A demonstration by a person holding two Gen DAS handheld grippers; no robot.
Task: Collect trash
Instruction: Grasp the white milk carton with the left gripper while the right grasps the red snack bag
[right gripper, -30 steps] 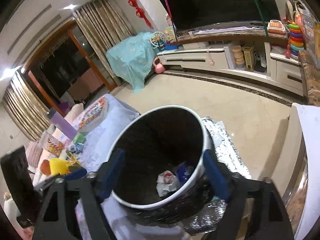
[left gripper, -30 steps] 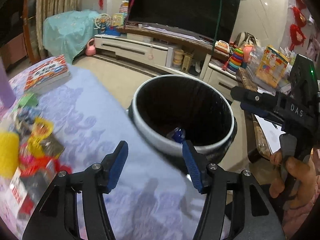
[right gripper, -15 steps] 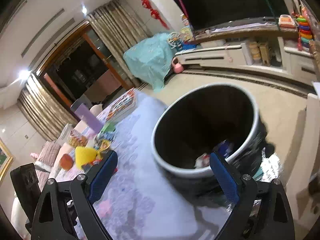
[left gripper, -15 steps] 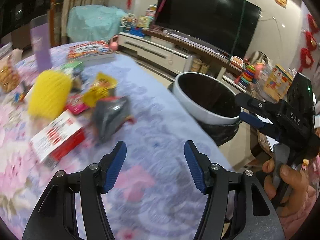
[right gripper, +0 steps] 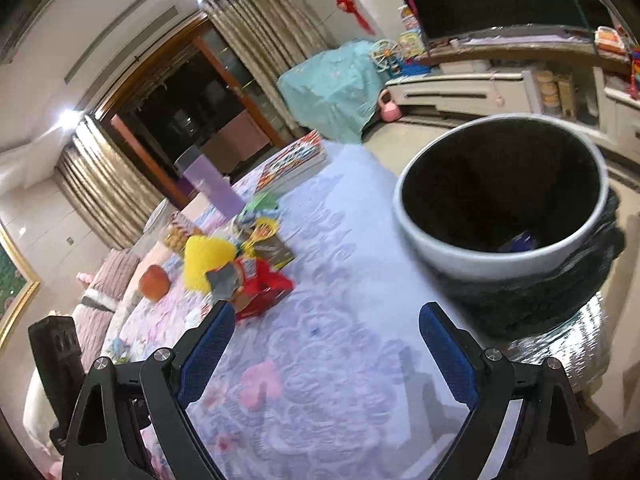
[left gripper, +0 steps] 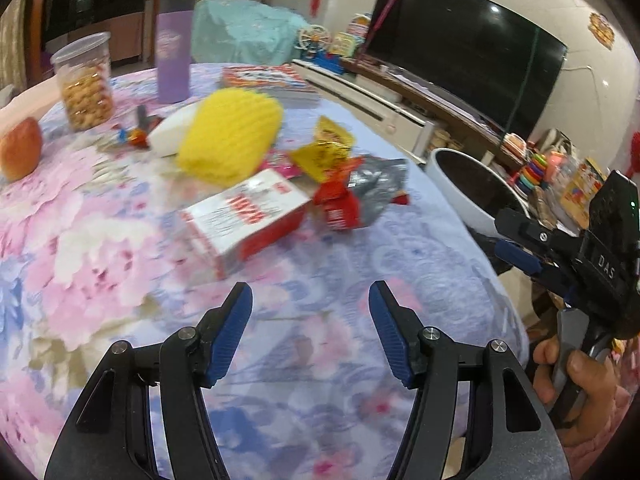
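A white-rimmed trash bin point(right gripper: 504, 248) with a black liner stands past the table's right edge, with a blue scrap point(right gripper: 520, 243) inside; it also shows in the left wrist view point(left gripper: 460, 196). On the floral tablecloth lies trash: a red-and-white box point(left gripper: 248, 220), a grey wrapper point(left gripper: 376, 188), a red wrapper point(left gripper: 338, 204), a yellow wrapper point(left gripper: 324, 150) and yellow foam netting point(left gripper: 232, 136). My left gripper point(left gripper: 310, 326) is open and empty above the cloth, short of the box. My right gripper point(right gripper: 326, 354) is open and empty over the table edge, left of the bin.
A cookie jar point(left gripper: 84, 80), a purple bottle point(left gripper: 173, 48), an orange fruit point(left gripper: 20, 148) and a stack of books point(left gripper: 272, 80) stand farther back on the table. A TV and low cabinet point(left gripper: 400, 92) line the far wall.
Both grippers have swung left, away from the bin and toward the trash pile. The left gripper now faces the box and wrappers. Both stay open and empty.
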